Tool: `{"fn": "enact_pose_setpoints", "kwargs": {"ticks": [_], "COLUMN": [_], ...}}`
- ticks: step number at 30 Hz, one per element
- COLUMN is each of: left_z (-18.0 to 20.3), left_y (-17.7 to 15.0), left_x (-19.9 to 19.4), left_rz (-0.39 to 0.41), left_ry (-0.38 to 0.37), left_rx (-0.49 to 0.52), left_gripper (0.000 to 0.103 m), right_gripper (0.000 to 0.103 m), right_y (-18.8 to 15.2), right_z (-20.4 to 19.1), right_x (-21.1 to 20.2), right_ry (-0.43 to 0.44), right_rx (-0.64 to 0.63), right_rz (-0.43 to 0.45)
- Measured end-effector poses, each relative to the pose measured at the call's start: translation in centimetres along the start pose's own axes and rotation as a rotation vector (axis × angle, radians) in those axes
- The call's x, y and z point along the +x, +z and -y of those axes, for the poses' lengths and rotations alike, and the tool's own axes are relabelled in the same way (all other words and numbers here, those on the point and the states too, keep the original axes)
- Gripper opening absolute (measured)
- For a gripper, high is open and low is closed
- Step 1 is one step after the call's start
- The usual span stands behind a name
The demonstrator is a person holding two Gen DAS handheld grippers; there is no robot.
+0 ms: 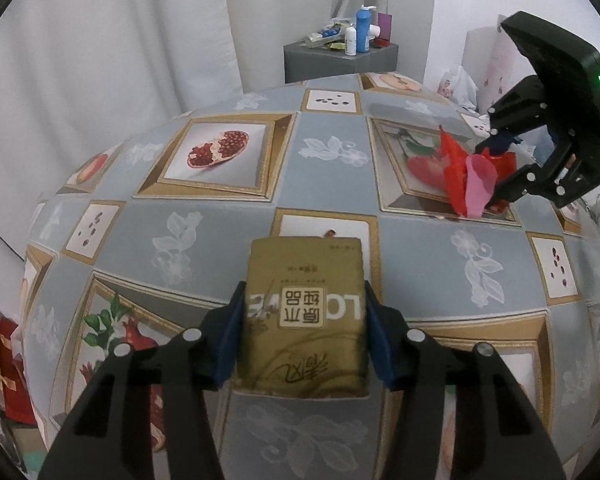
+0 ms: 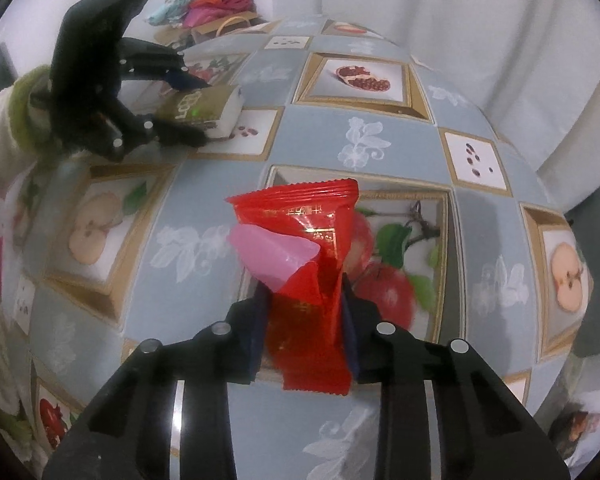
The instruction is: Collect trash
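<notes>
A gold tissue pack [image 1: 304,344] with printed characters lies on the patterned table, and my left gripper [image 1: 304,292] is shut on it, blue pads pressed to its two long sides. The right wrist view shows that same gripper [image 2: 198,112] holding the gold pack [image 2: 216,100] at the table's far left. A crumpled red snack wrapper [image 2: 312,216] with a pink scrap [image 2: 268,252] tucked in it stands up between the pads of my right gripper [image 2: 304,300], which is shut on its lower half. From the left, the right gripper [image 1: 494,172] pinches the red wrapper [image 1: 456,176].
The tablecloth [image 1: 324,152] is grey-blue with framed fruit pictures. Beyond its far edge a grey box [image 1: 340,60] carries bottles and packets. Paper bags [image 1: 4,360] sit off the left edge. White curtains hang behind. A cream and green sleeve [image 2: 4,132] is at the left.
</notes>
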State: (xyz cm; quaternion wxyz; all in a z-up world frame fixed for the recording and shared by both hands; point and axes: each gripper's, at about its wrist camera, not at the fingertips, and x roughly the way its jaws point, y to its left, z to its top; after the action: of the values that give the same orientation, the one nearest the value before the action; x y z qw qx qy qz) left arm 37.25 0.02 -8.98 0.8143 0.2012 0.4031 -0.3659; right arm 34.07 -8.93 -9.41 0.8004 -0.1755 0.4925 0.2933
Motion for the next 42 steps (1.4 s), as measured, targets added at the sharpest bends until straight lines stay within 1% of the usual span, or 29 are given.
{"fn": "enact_pose_setpoints", "kwargs": {"ticks": [5,8,17,21,23,25,27,29,31,32,33,36,38,40,42], "left_z": [1.8,3.7,11.6,14.6,16.0,17.3,18.6,19.0,19.3,19.5,19.6,19.7,19.9,19.7,19.7], "left_y": [-1.4,-2.9,-8.7,-10.9,-11.6,-12.1,-12.7,-12.8,-12.8,-12.7,-12.6,-12.2,-12.2,-12.1,-12.0], "left_x": [-1.2,-2.4,-7.4,-9.4,-9.9,-10.3,-10.7,-10.9,-10.9,-10.8,-10.7,-10.5,-10.4,-10.3,-10.1], "left_rz": [-0.01,-0.016,-0.026,-0.019,-0.014,-0.012,-0.011,-0.007,-0.007,-0.013,-0.021,-0.034,-0.03,-0.027,-0.024], "left_ry": [-0.013,-0.029,-0.107,-0.145,-0.148,-0.133,-0.092,-0.1,-0.106,-0.103,-0.105,-0.118,-0.127,-0.143,-0.147], "left_rx": [0.002,0.005,0.014,-0.025,-0.035,-0.02,-0.013,-0.017,0.006,0.034,0.058,0.118,0.144,0.149,0.153], "left_gripper": [0.052,0.052,0.052,0.052,0.052,0.052,0.052,0.052,0.052,0.052,0.052,0.052,0.052,0.054,0.059], "right_gripper": [0.028,0.028,0.028,0.028,0.029,0.03,0.03,0.034,0.04,0.042,0.042,0.047,0.053,0.054,0.055], "right_y": [-2.4,-4.6,-12.0,-14.7,-15.7,-16.6,-17.2,-17.7,-17.9,-18.1,-18.1,-17.7,-17.4,-17.3,-17.1], "right_z": [-2.7,-5.3,-12.1,-14.3,-15.3,-16.1,-16.7,-17.4,-18.4,-18.7,-18.8,-18.1,-17.6,-17.3,-17.4], "right_x": [-1.5,-2.6,-6.3,-7.6,-8.1,-8.6,-8.9,-9.2,-9.0,-9.0,-9.0,-9.1,-9.0,-8.8,-8.3], "right_ry": [-0.011,-0.012,-0.004,-0.029,-0.045,-0.087,-0.114,-0.117,-0.133,-0.131,-0.124,-0.077,-0.067,-0.053,-0.055], "right_rx": [0.0,0.005,0.079,0.135,0.165,0.19,0.23,0.249,0.211,0.194,0.176,0.166,0.168,0.17,0.159], "right_rz": [-0.002,-0.001,0.016,0.035,0.043,0.054,0.063,0.076,0.074,0.074,0.076,0.086,0.099,0.107,0.1]}}
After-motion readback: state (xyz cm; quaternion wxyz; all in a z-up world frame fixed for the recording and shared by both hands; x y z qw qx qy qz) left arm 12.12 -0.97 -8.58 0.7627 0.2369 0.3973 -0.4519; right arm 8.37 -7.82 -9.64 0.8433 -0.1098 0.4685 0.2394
